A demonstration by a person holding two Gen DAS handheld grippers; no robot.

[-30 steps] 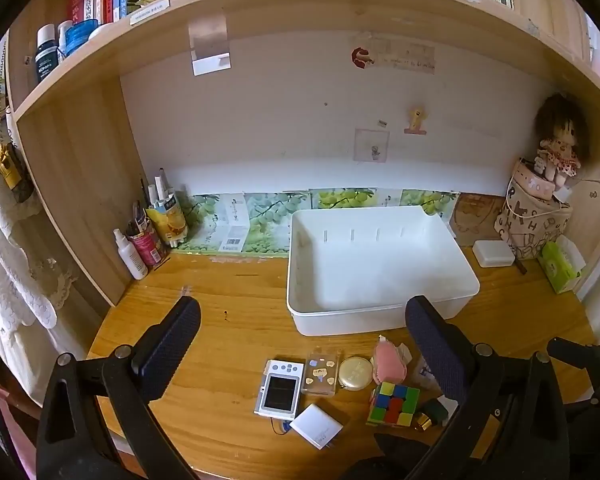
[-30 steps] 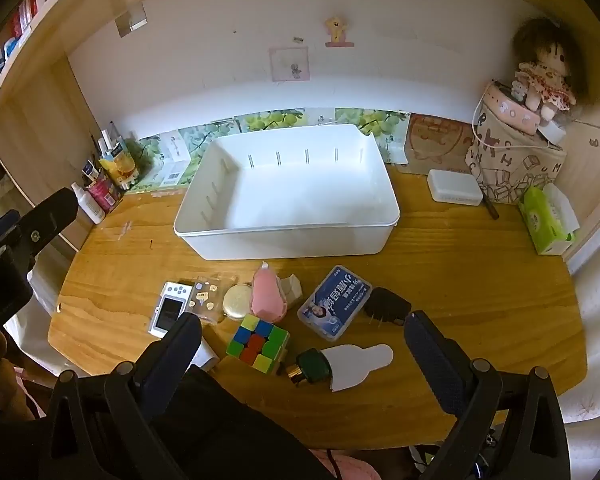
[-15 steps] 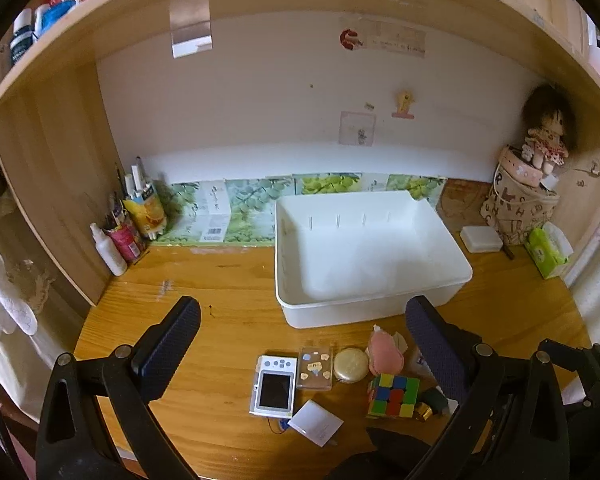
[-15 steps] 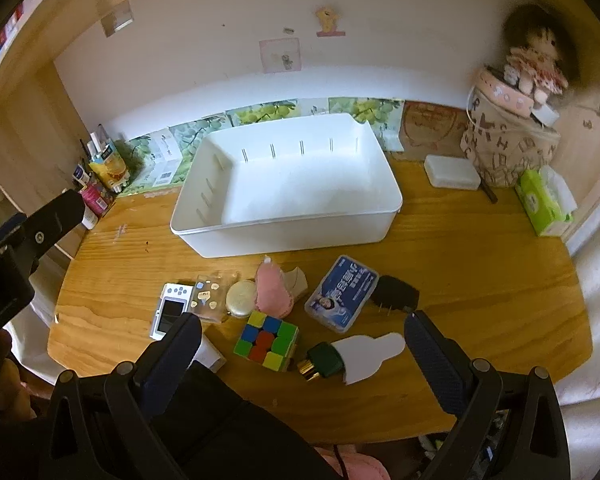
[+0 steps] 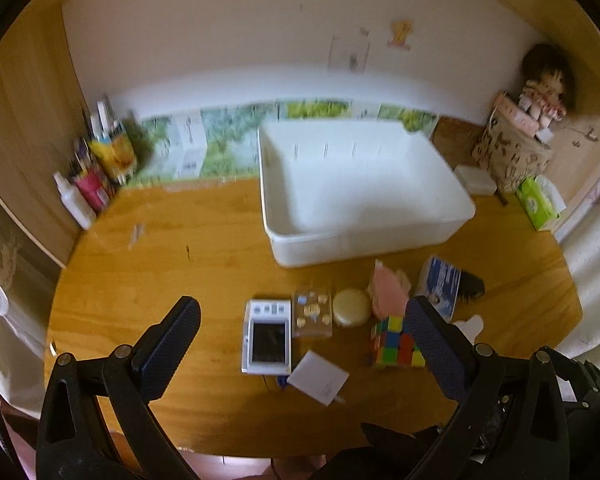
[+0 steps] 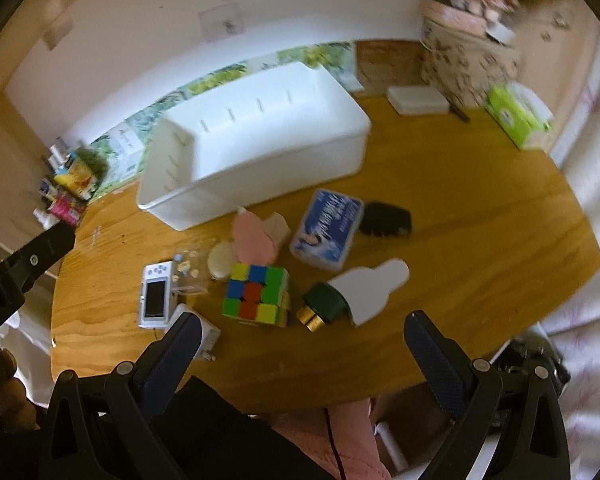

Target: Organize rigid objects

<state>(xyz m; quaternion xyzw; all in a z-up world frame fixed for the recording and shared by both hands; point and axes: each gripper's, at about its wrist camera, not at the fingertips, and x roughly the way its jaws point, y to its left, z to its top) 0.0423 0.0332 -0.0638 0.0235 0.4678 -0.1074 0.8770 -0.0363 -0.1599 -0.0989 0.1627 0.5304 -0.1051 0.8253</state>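
An empty white bin (image 5: pixel 360 188) (image 6: pixel 256 140) stands at the back of the wooden desk. In front of it lie small items: a white handheld game console (image 5: pixel 267 336) (image 6: pixel 156 294), a clear sticker case (image 5: pixel 313 314), a round gold tin (image 5: pixel 351 307) (image 6: pixel 221 261), a pink piece (image 5: pixel 388 296) (image 6: pixel 254 238), a colour cube (image 5: pixel 394 342) (image 6: pixel 256 294), a blue-white pack (image 6: pixel 326 228), a black adapter (image 6: pixel 385 218), a green bottle with gold cap (image 6: pixel 324 306) and a white plug (image 5: pixel 318 377). My left gripper (image 5: pixel 300 344) hangs open above the console. My right gripper (image 6: pixel 298 354) is open near the desk's front edge.
Pens, tubes and a white bottle (image 5: pixel 74 202) crowd the back left corner. At the right stand a patterned bag with a doll (image 5: pixel 516 148), a small white box (image 5: pixel 476 178) (image 6: pixel 418 100) and a green tissue pack (image 5: pixel 538 200) (image 6: pixel 518 116). A white bottle-shaped card (image 6: pixel 374 290) lies by the green bottle.
Both grippers have come down and forward toward the small items, which now look larger. The right view has tilted. Both stay open and nothing on the desk has moved.
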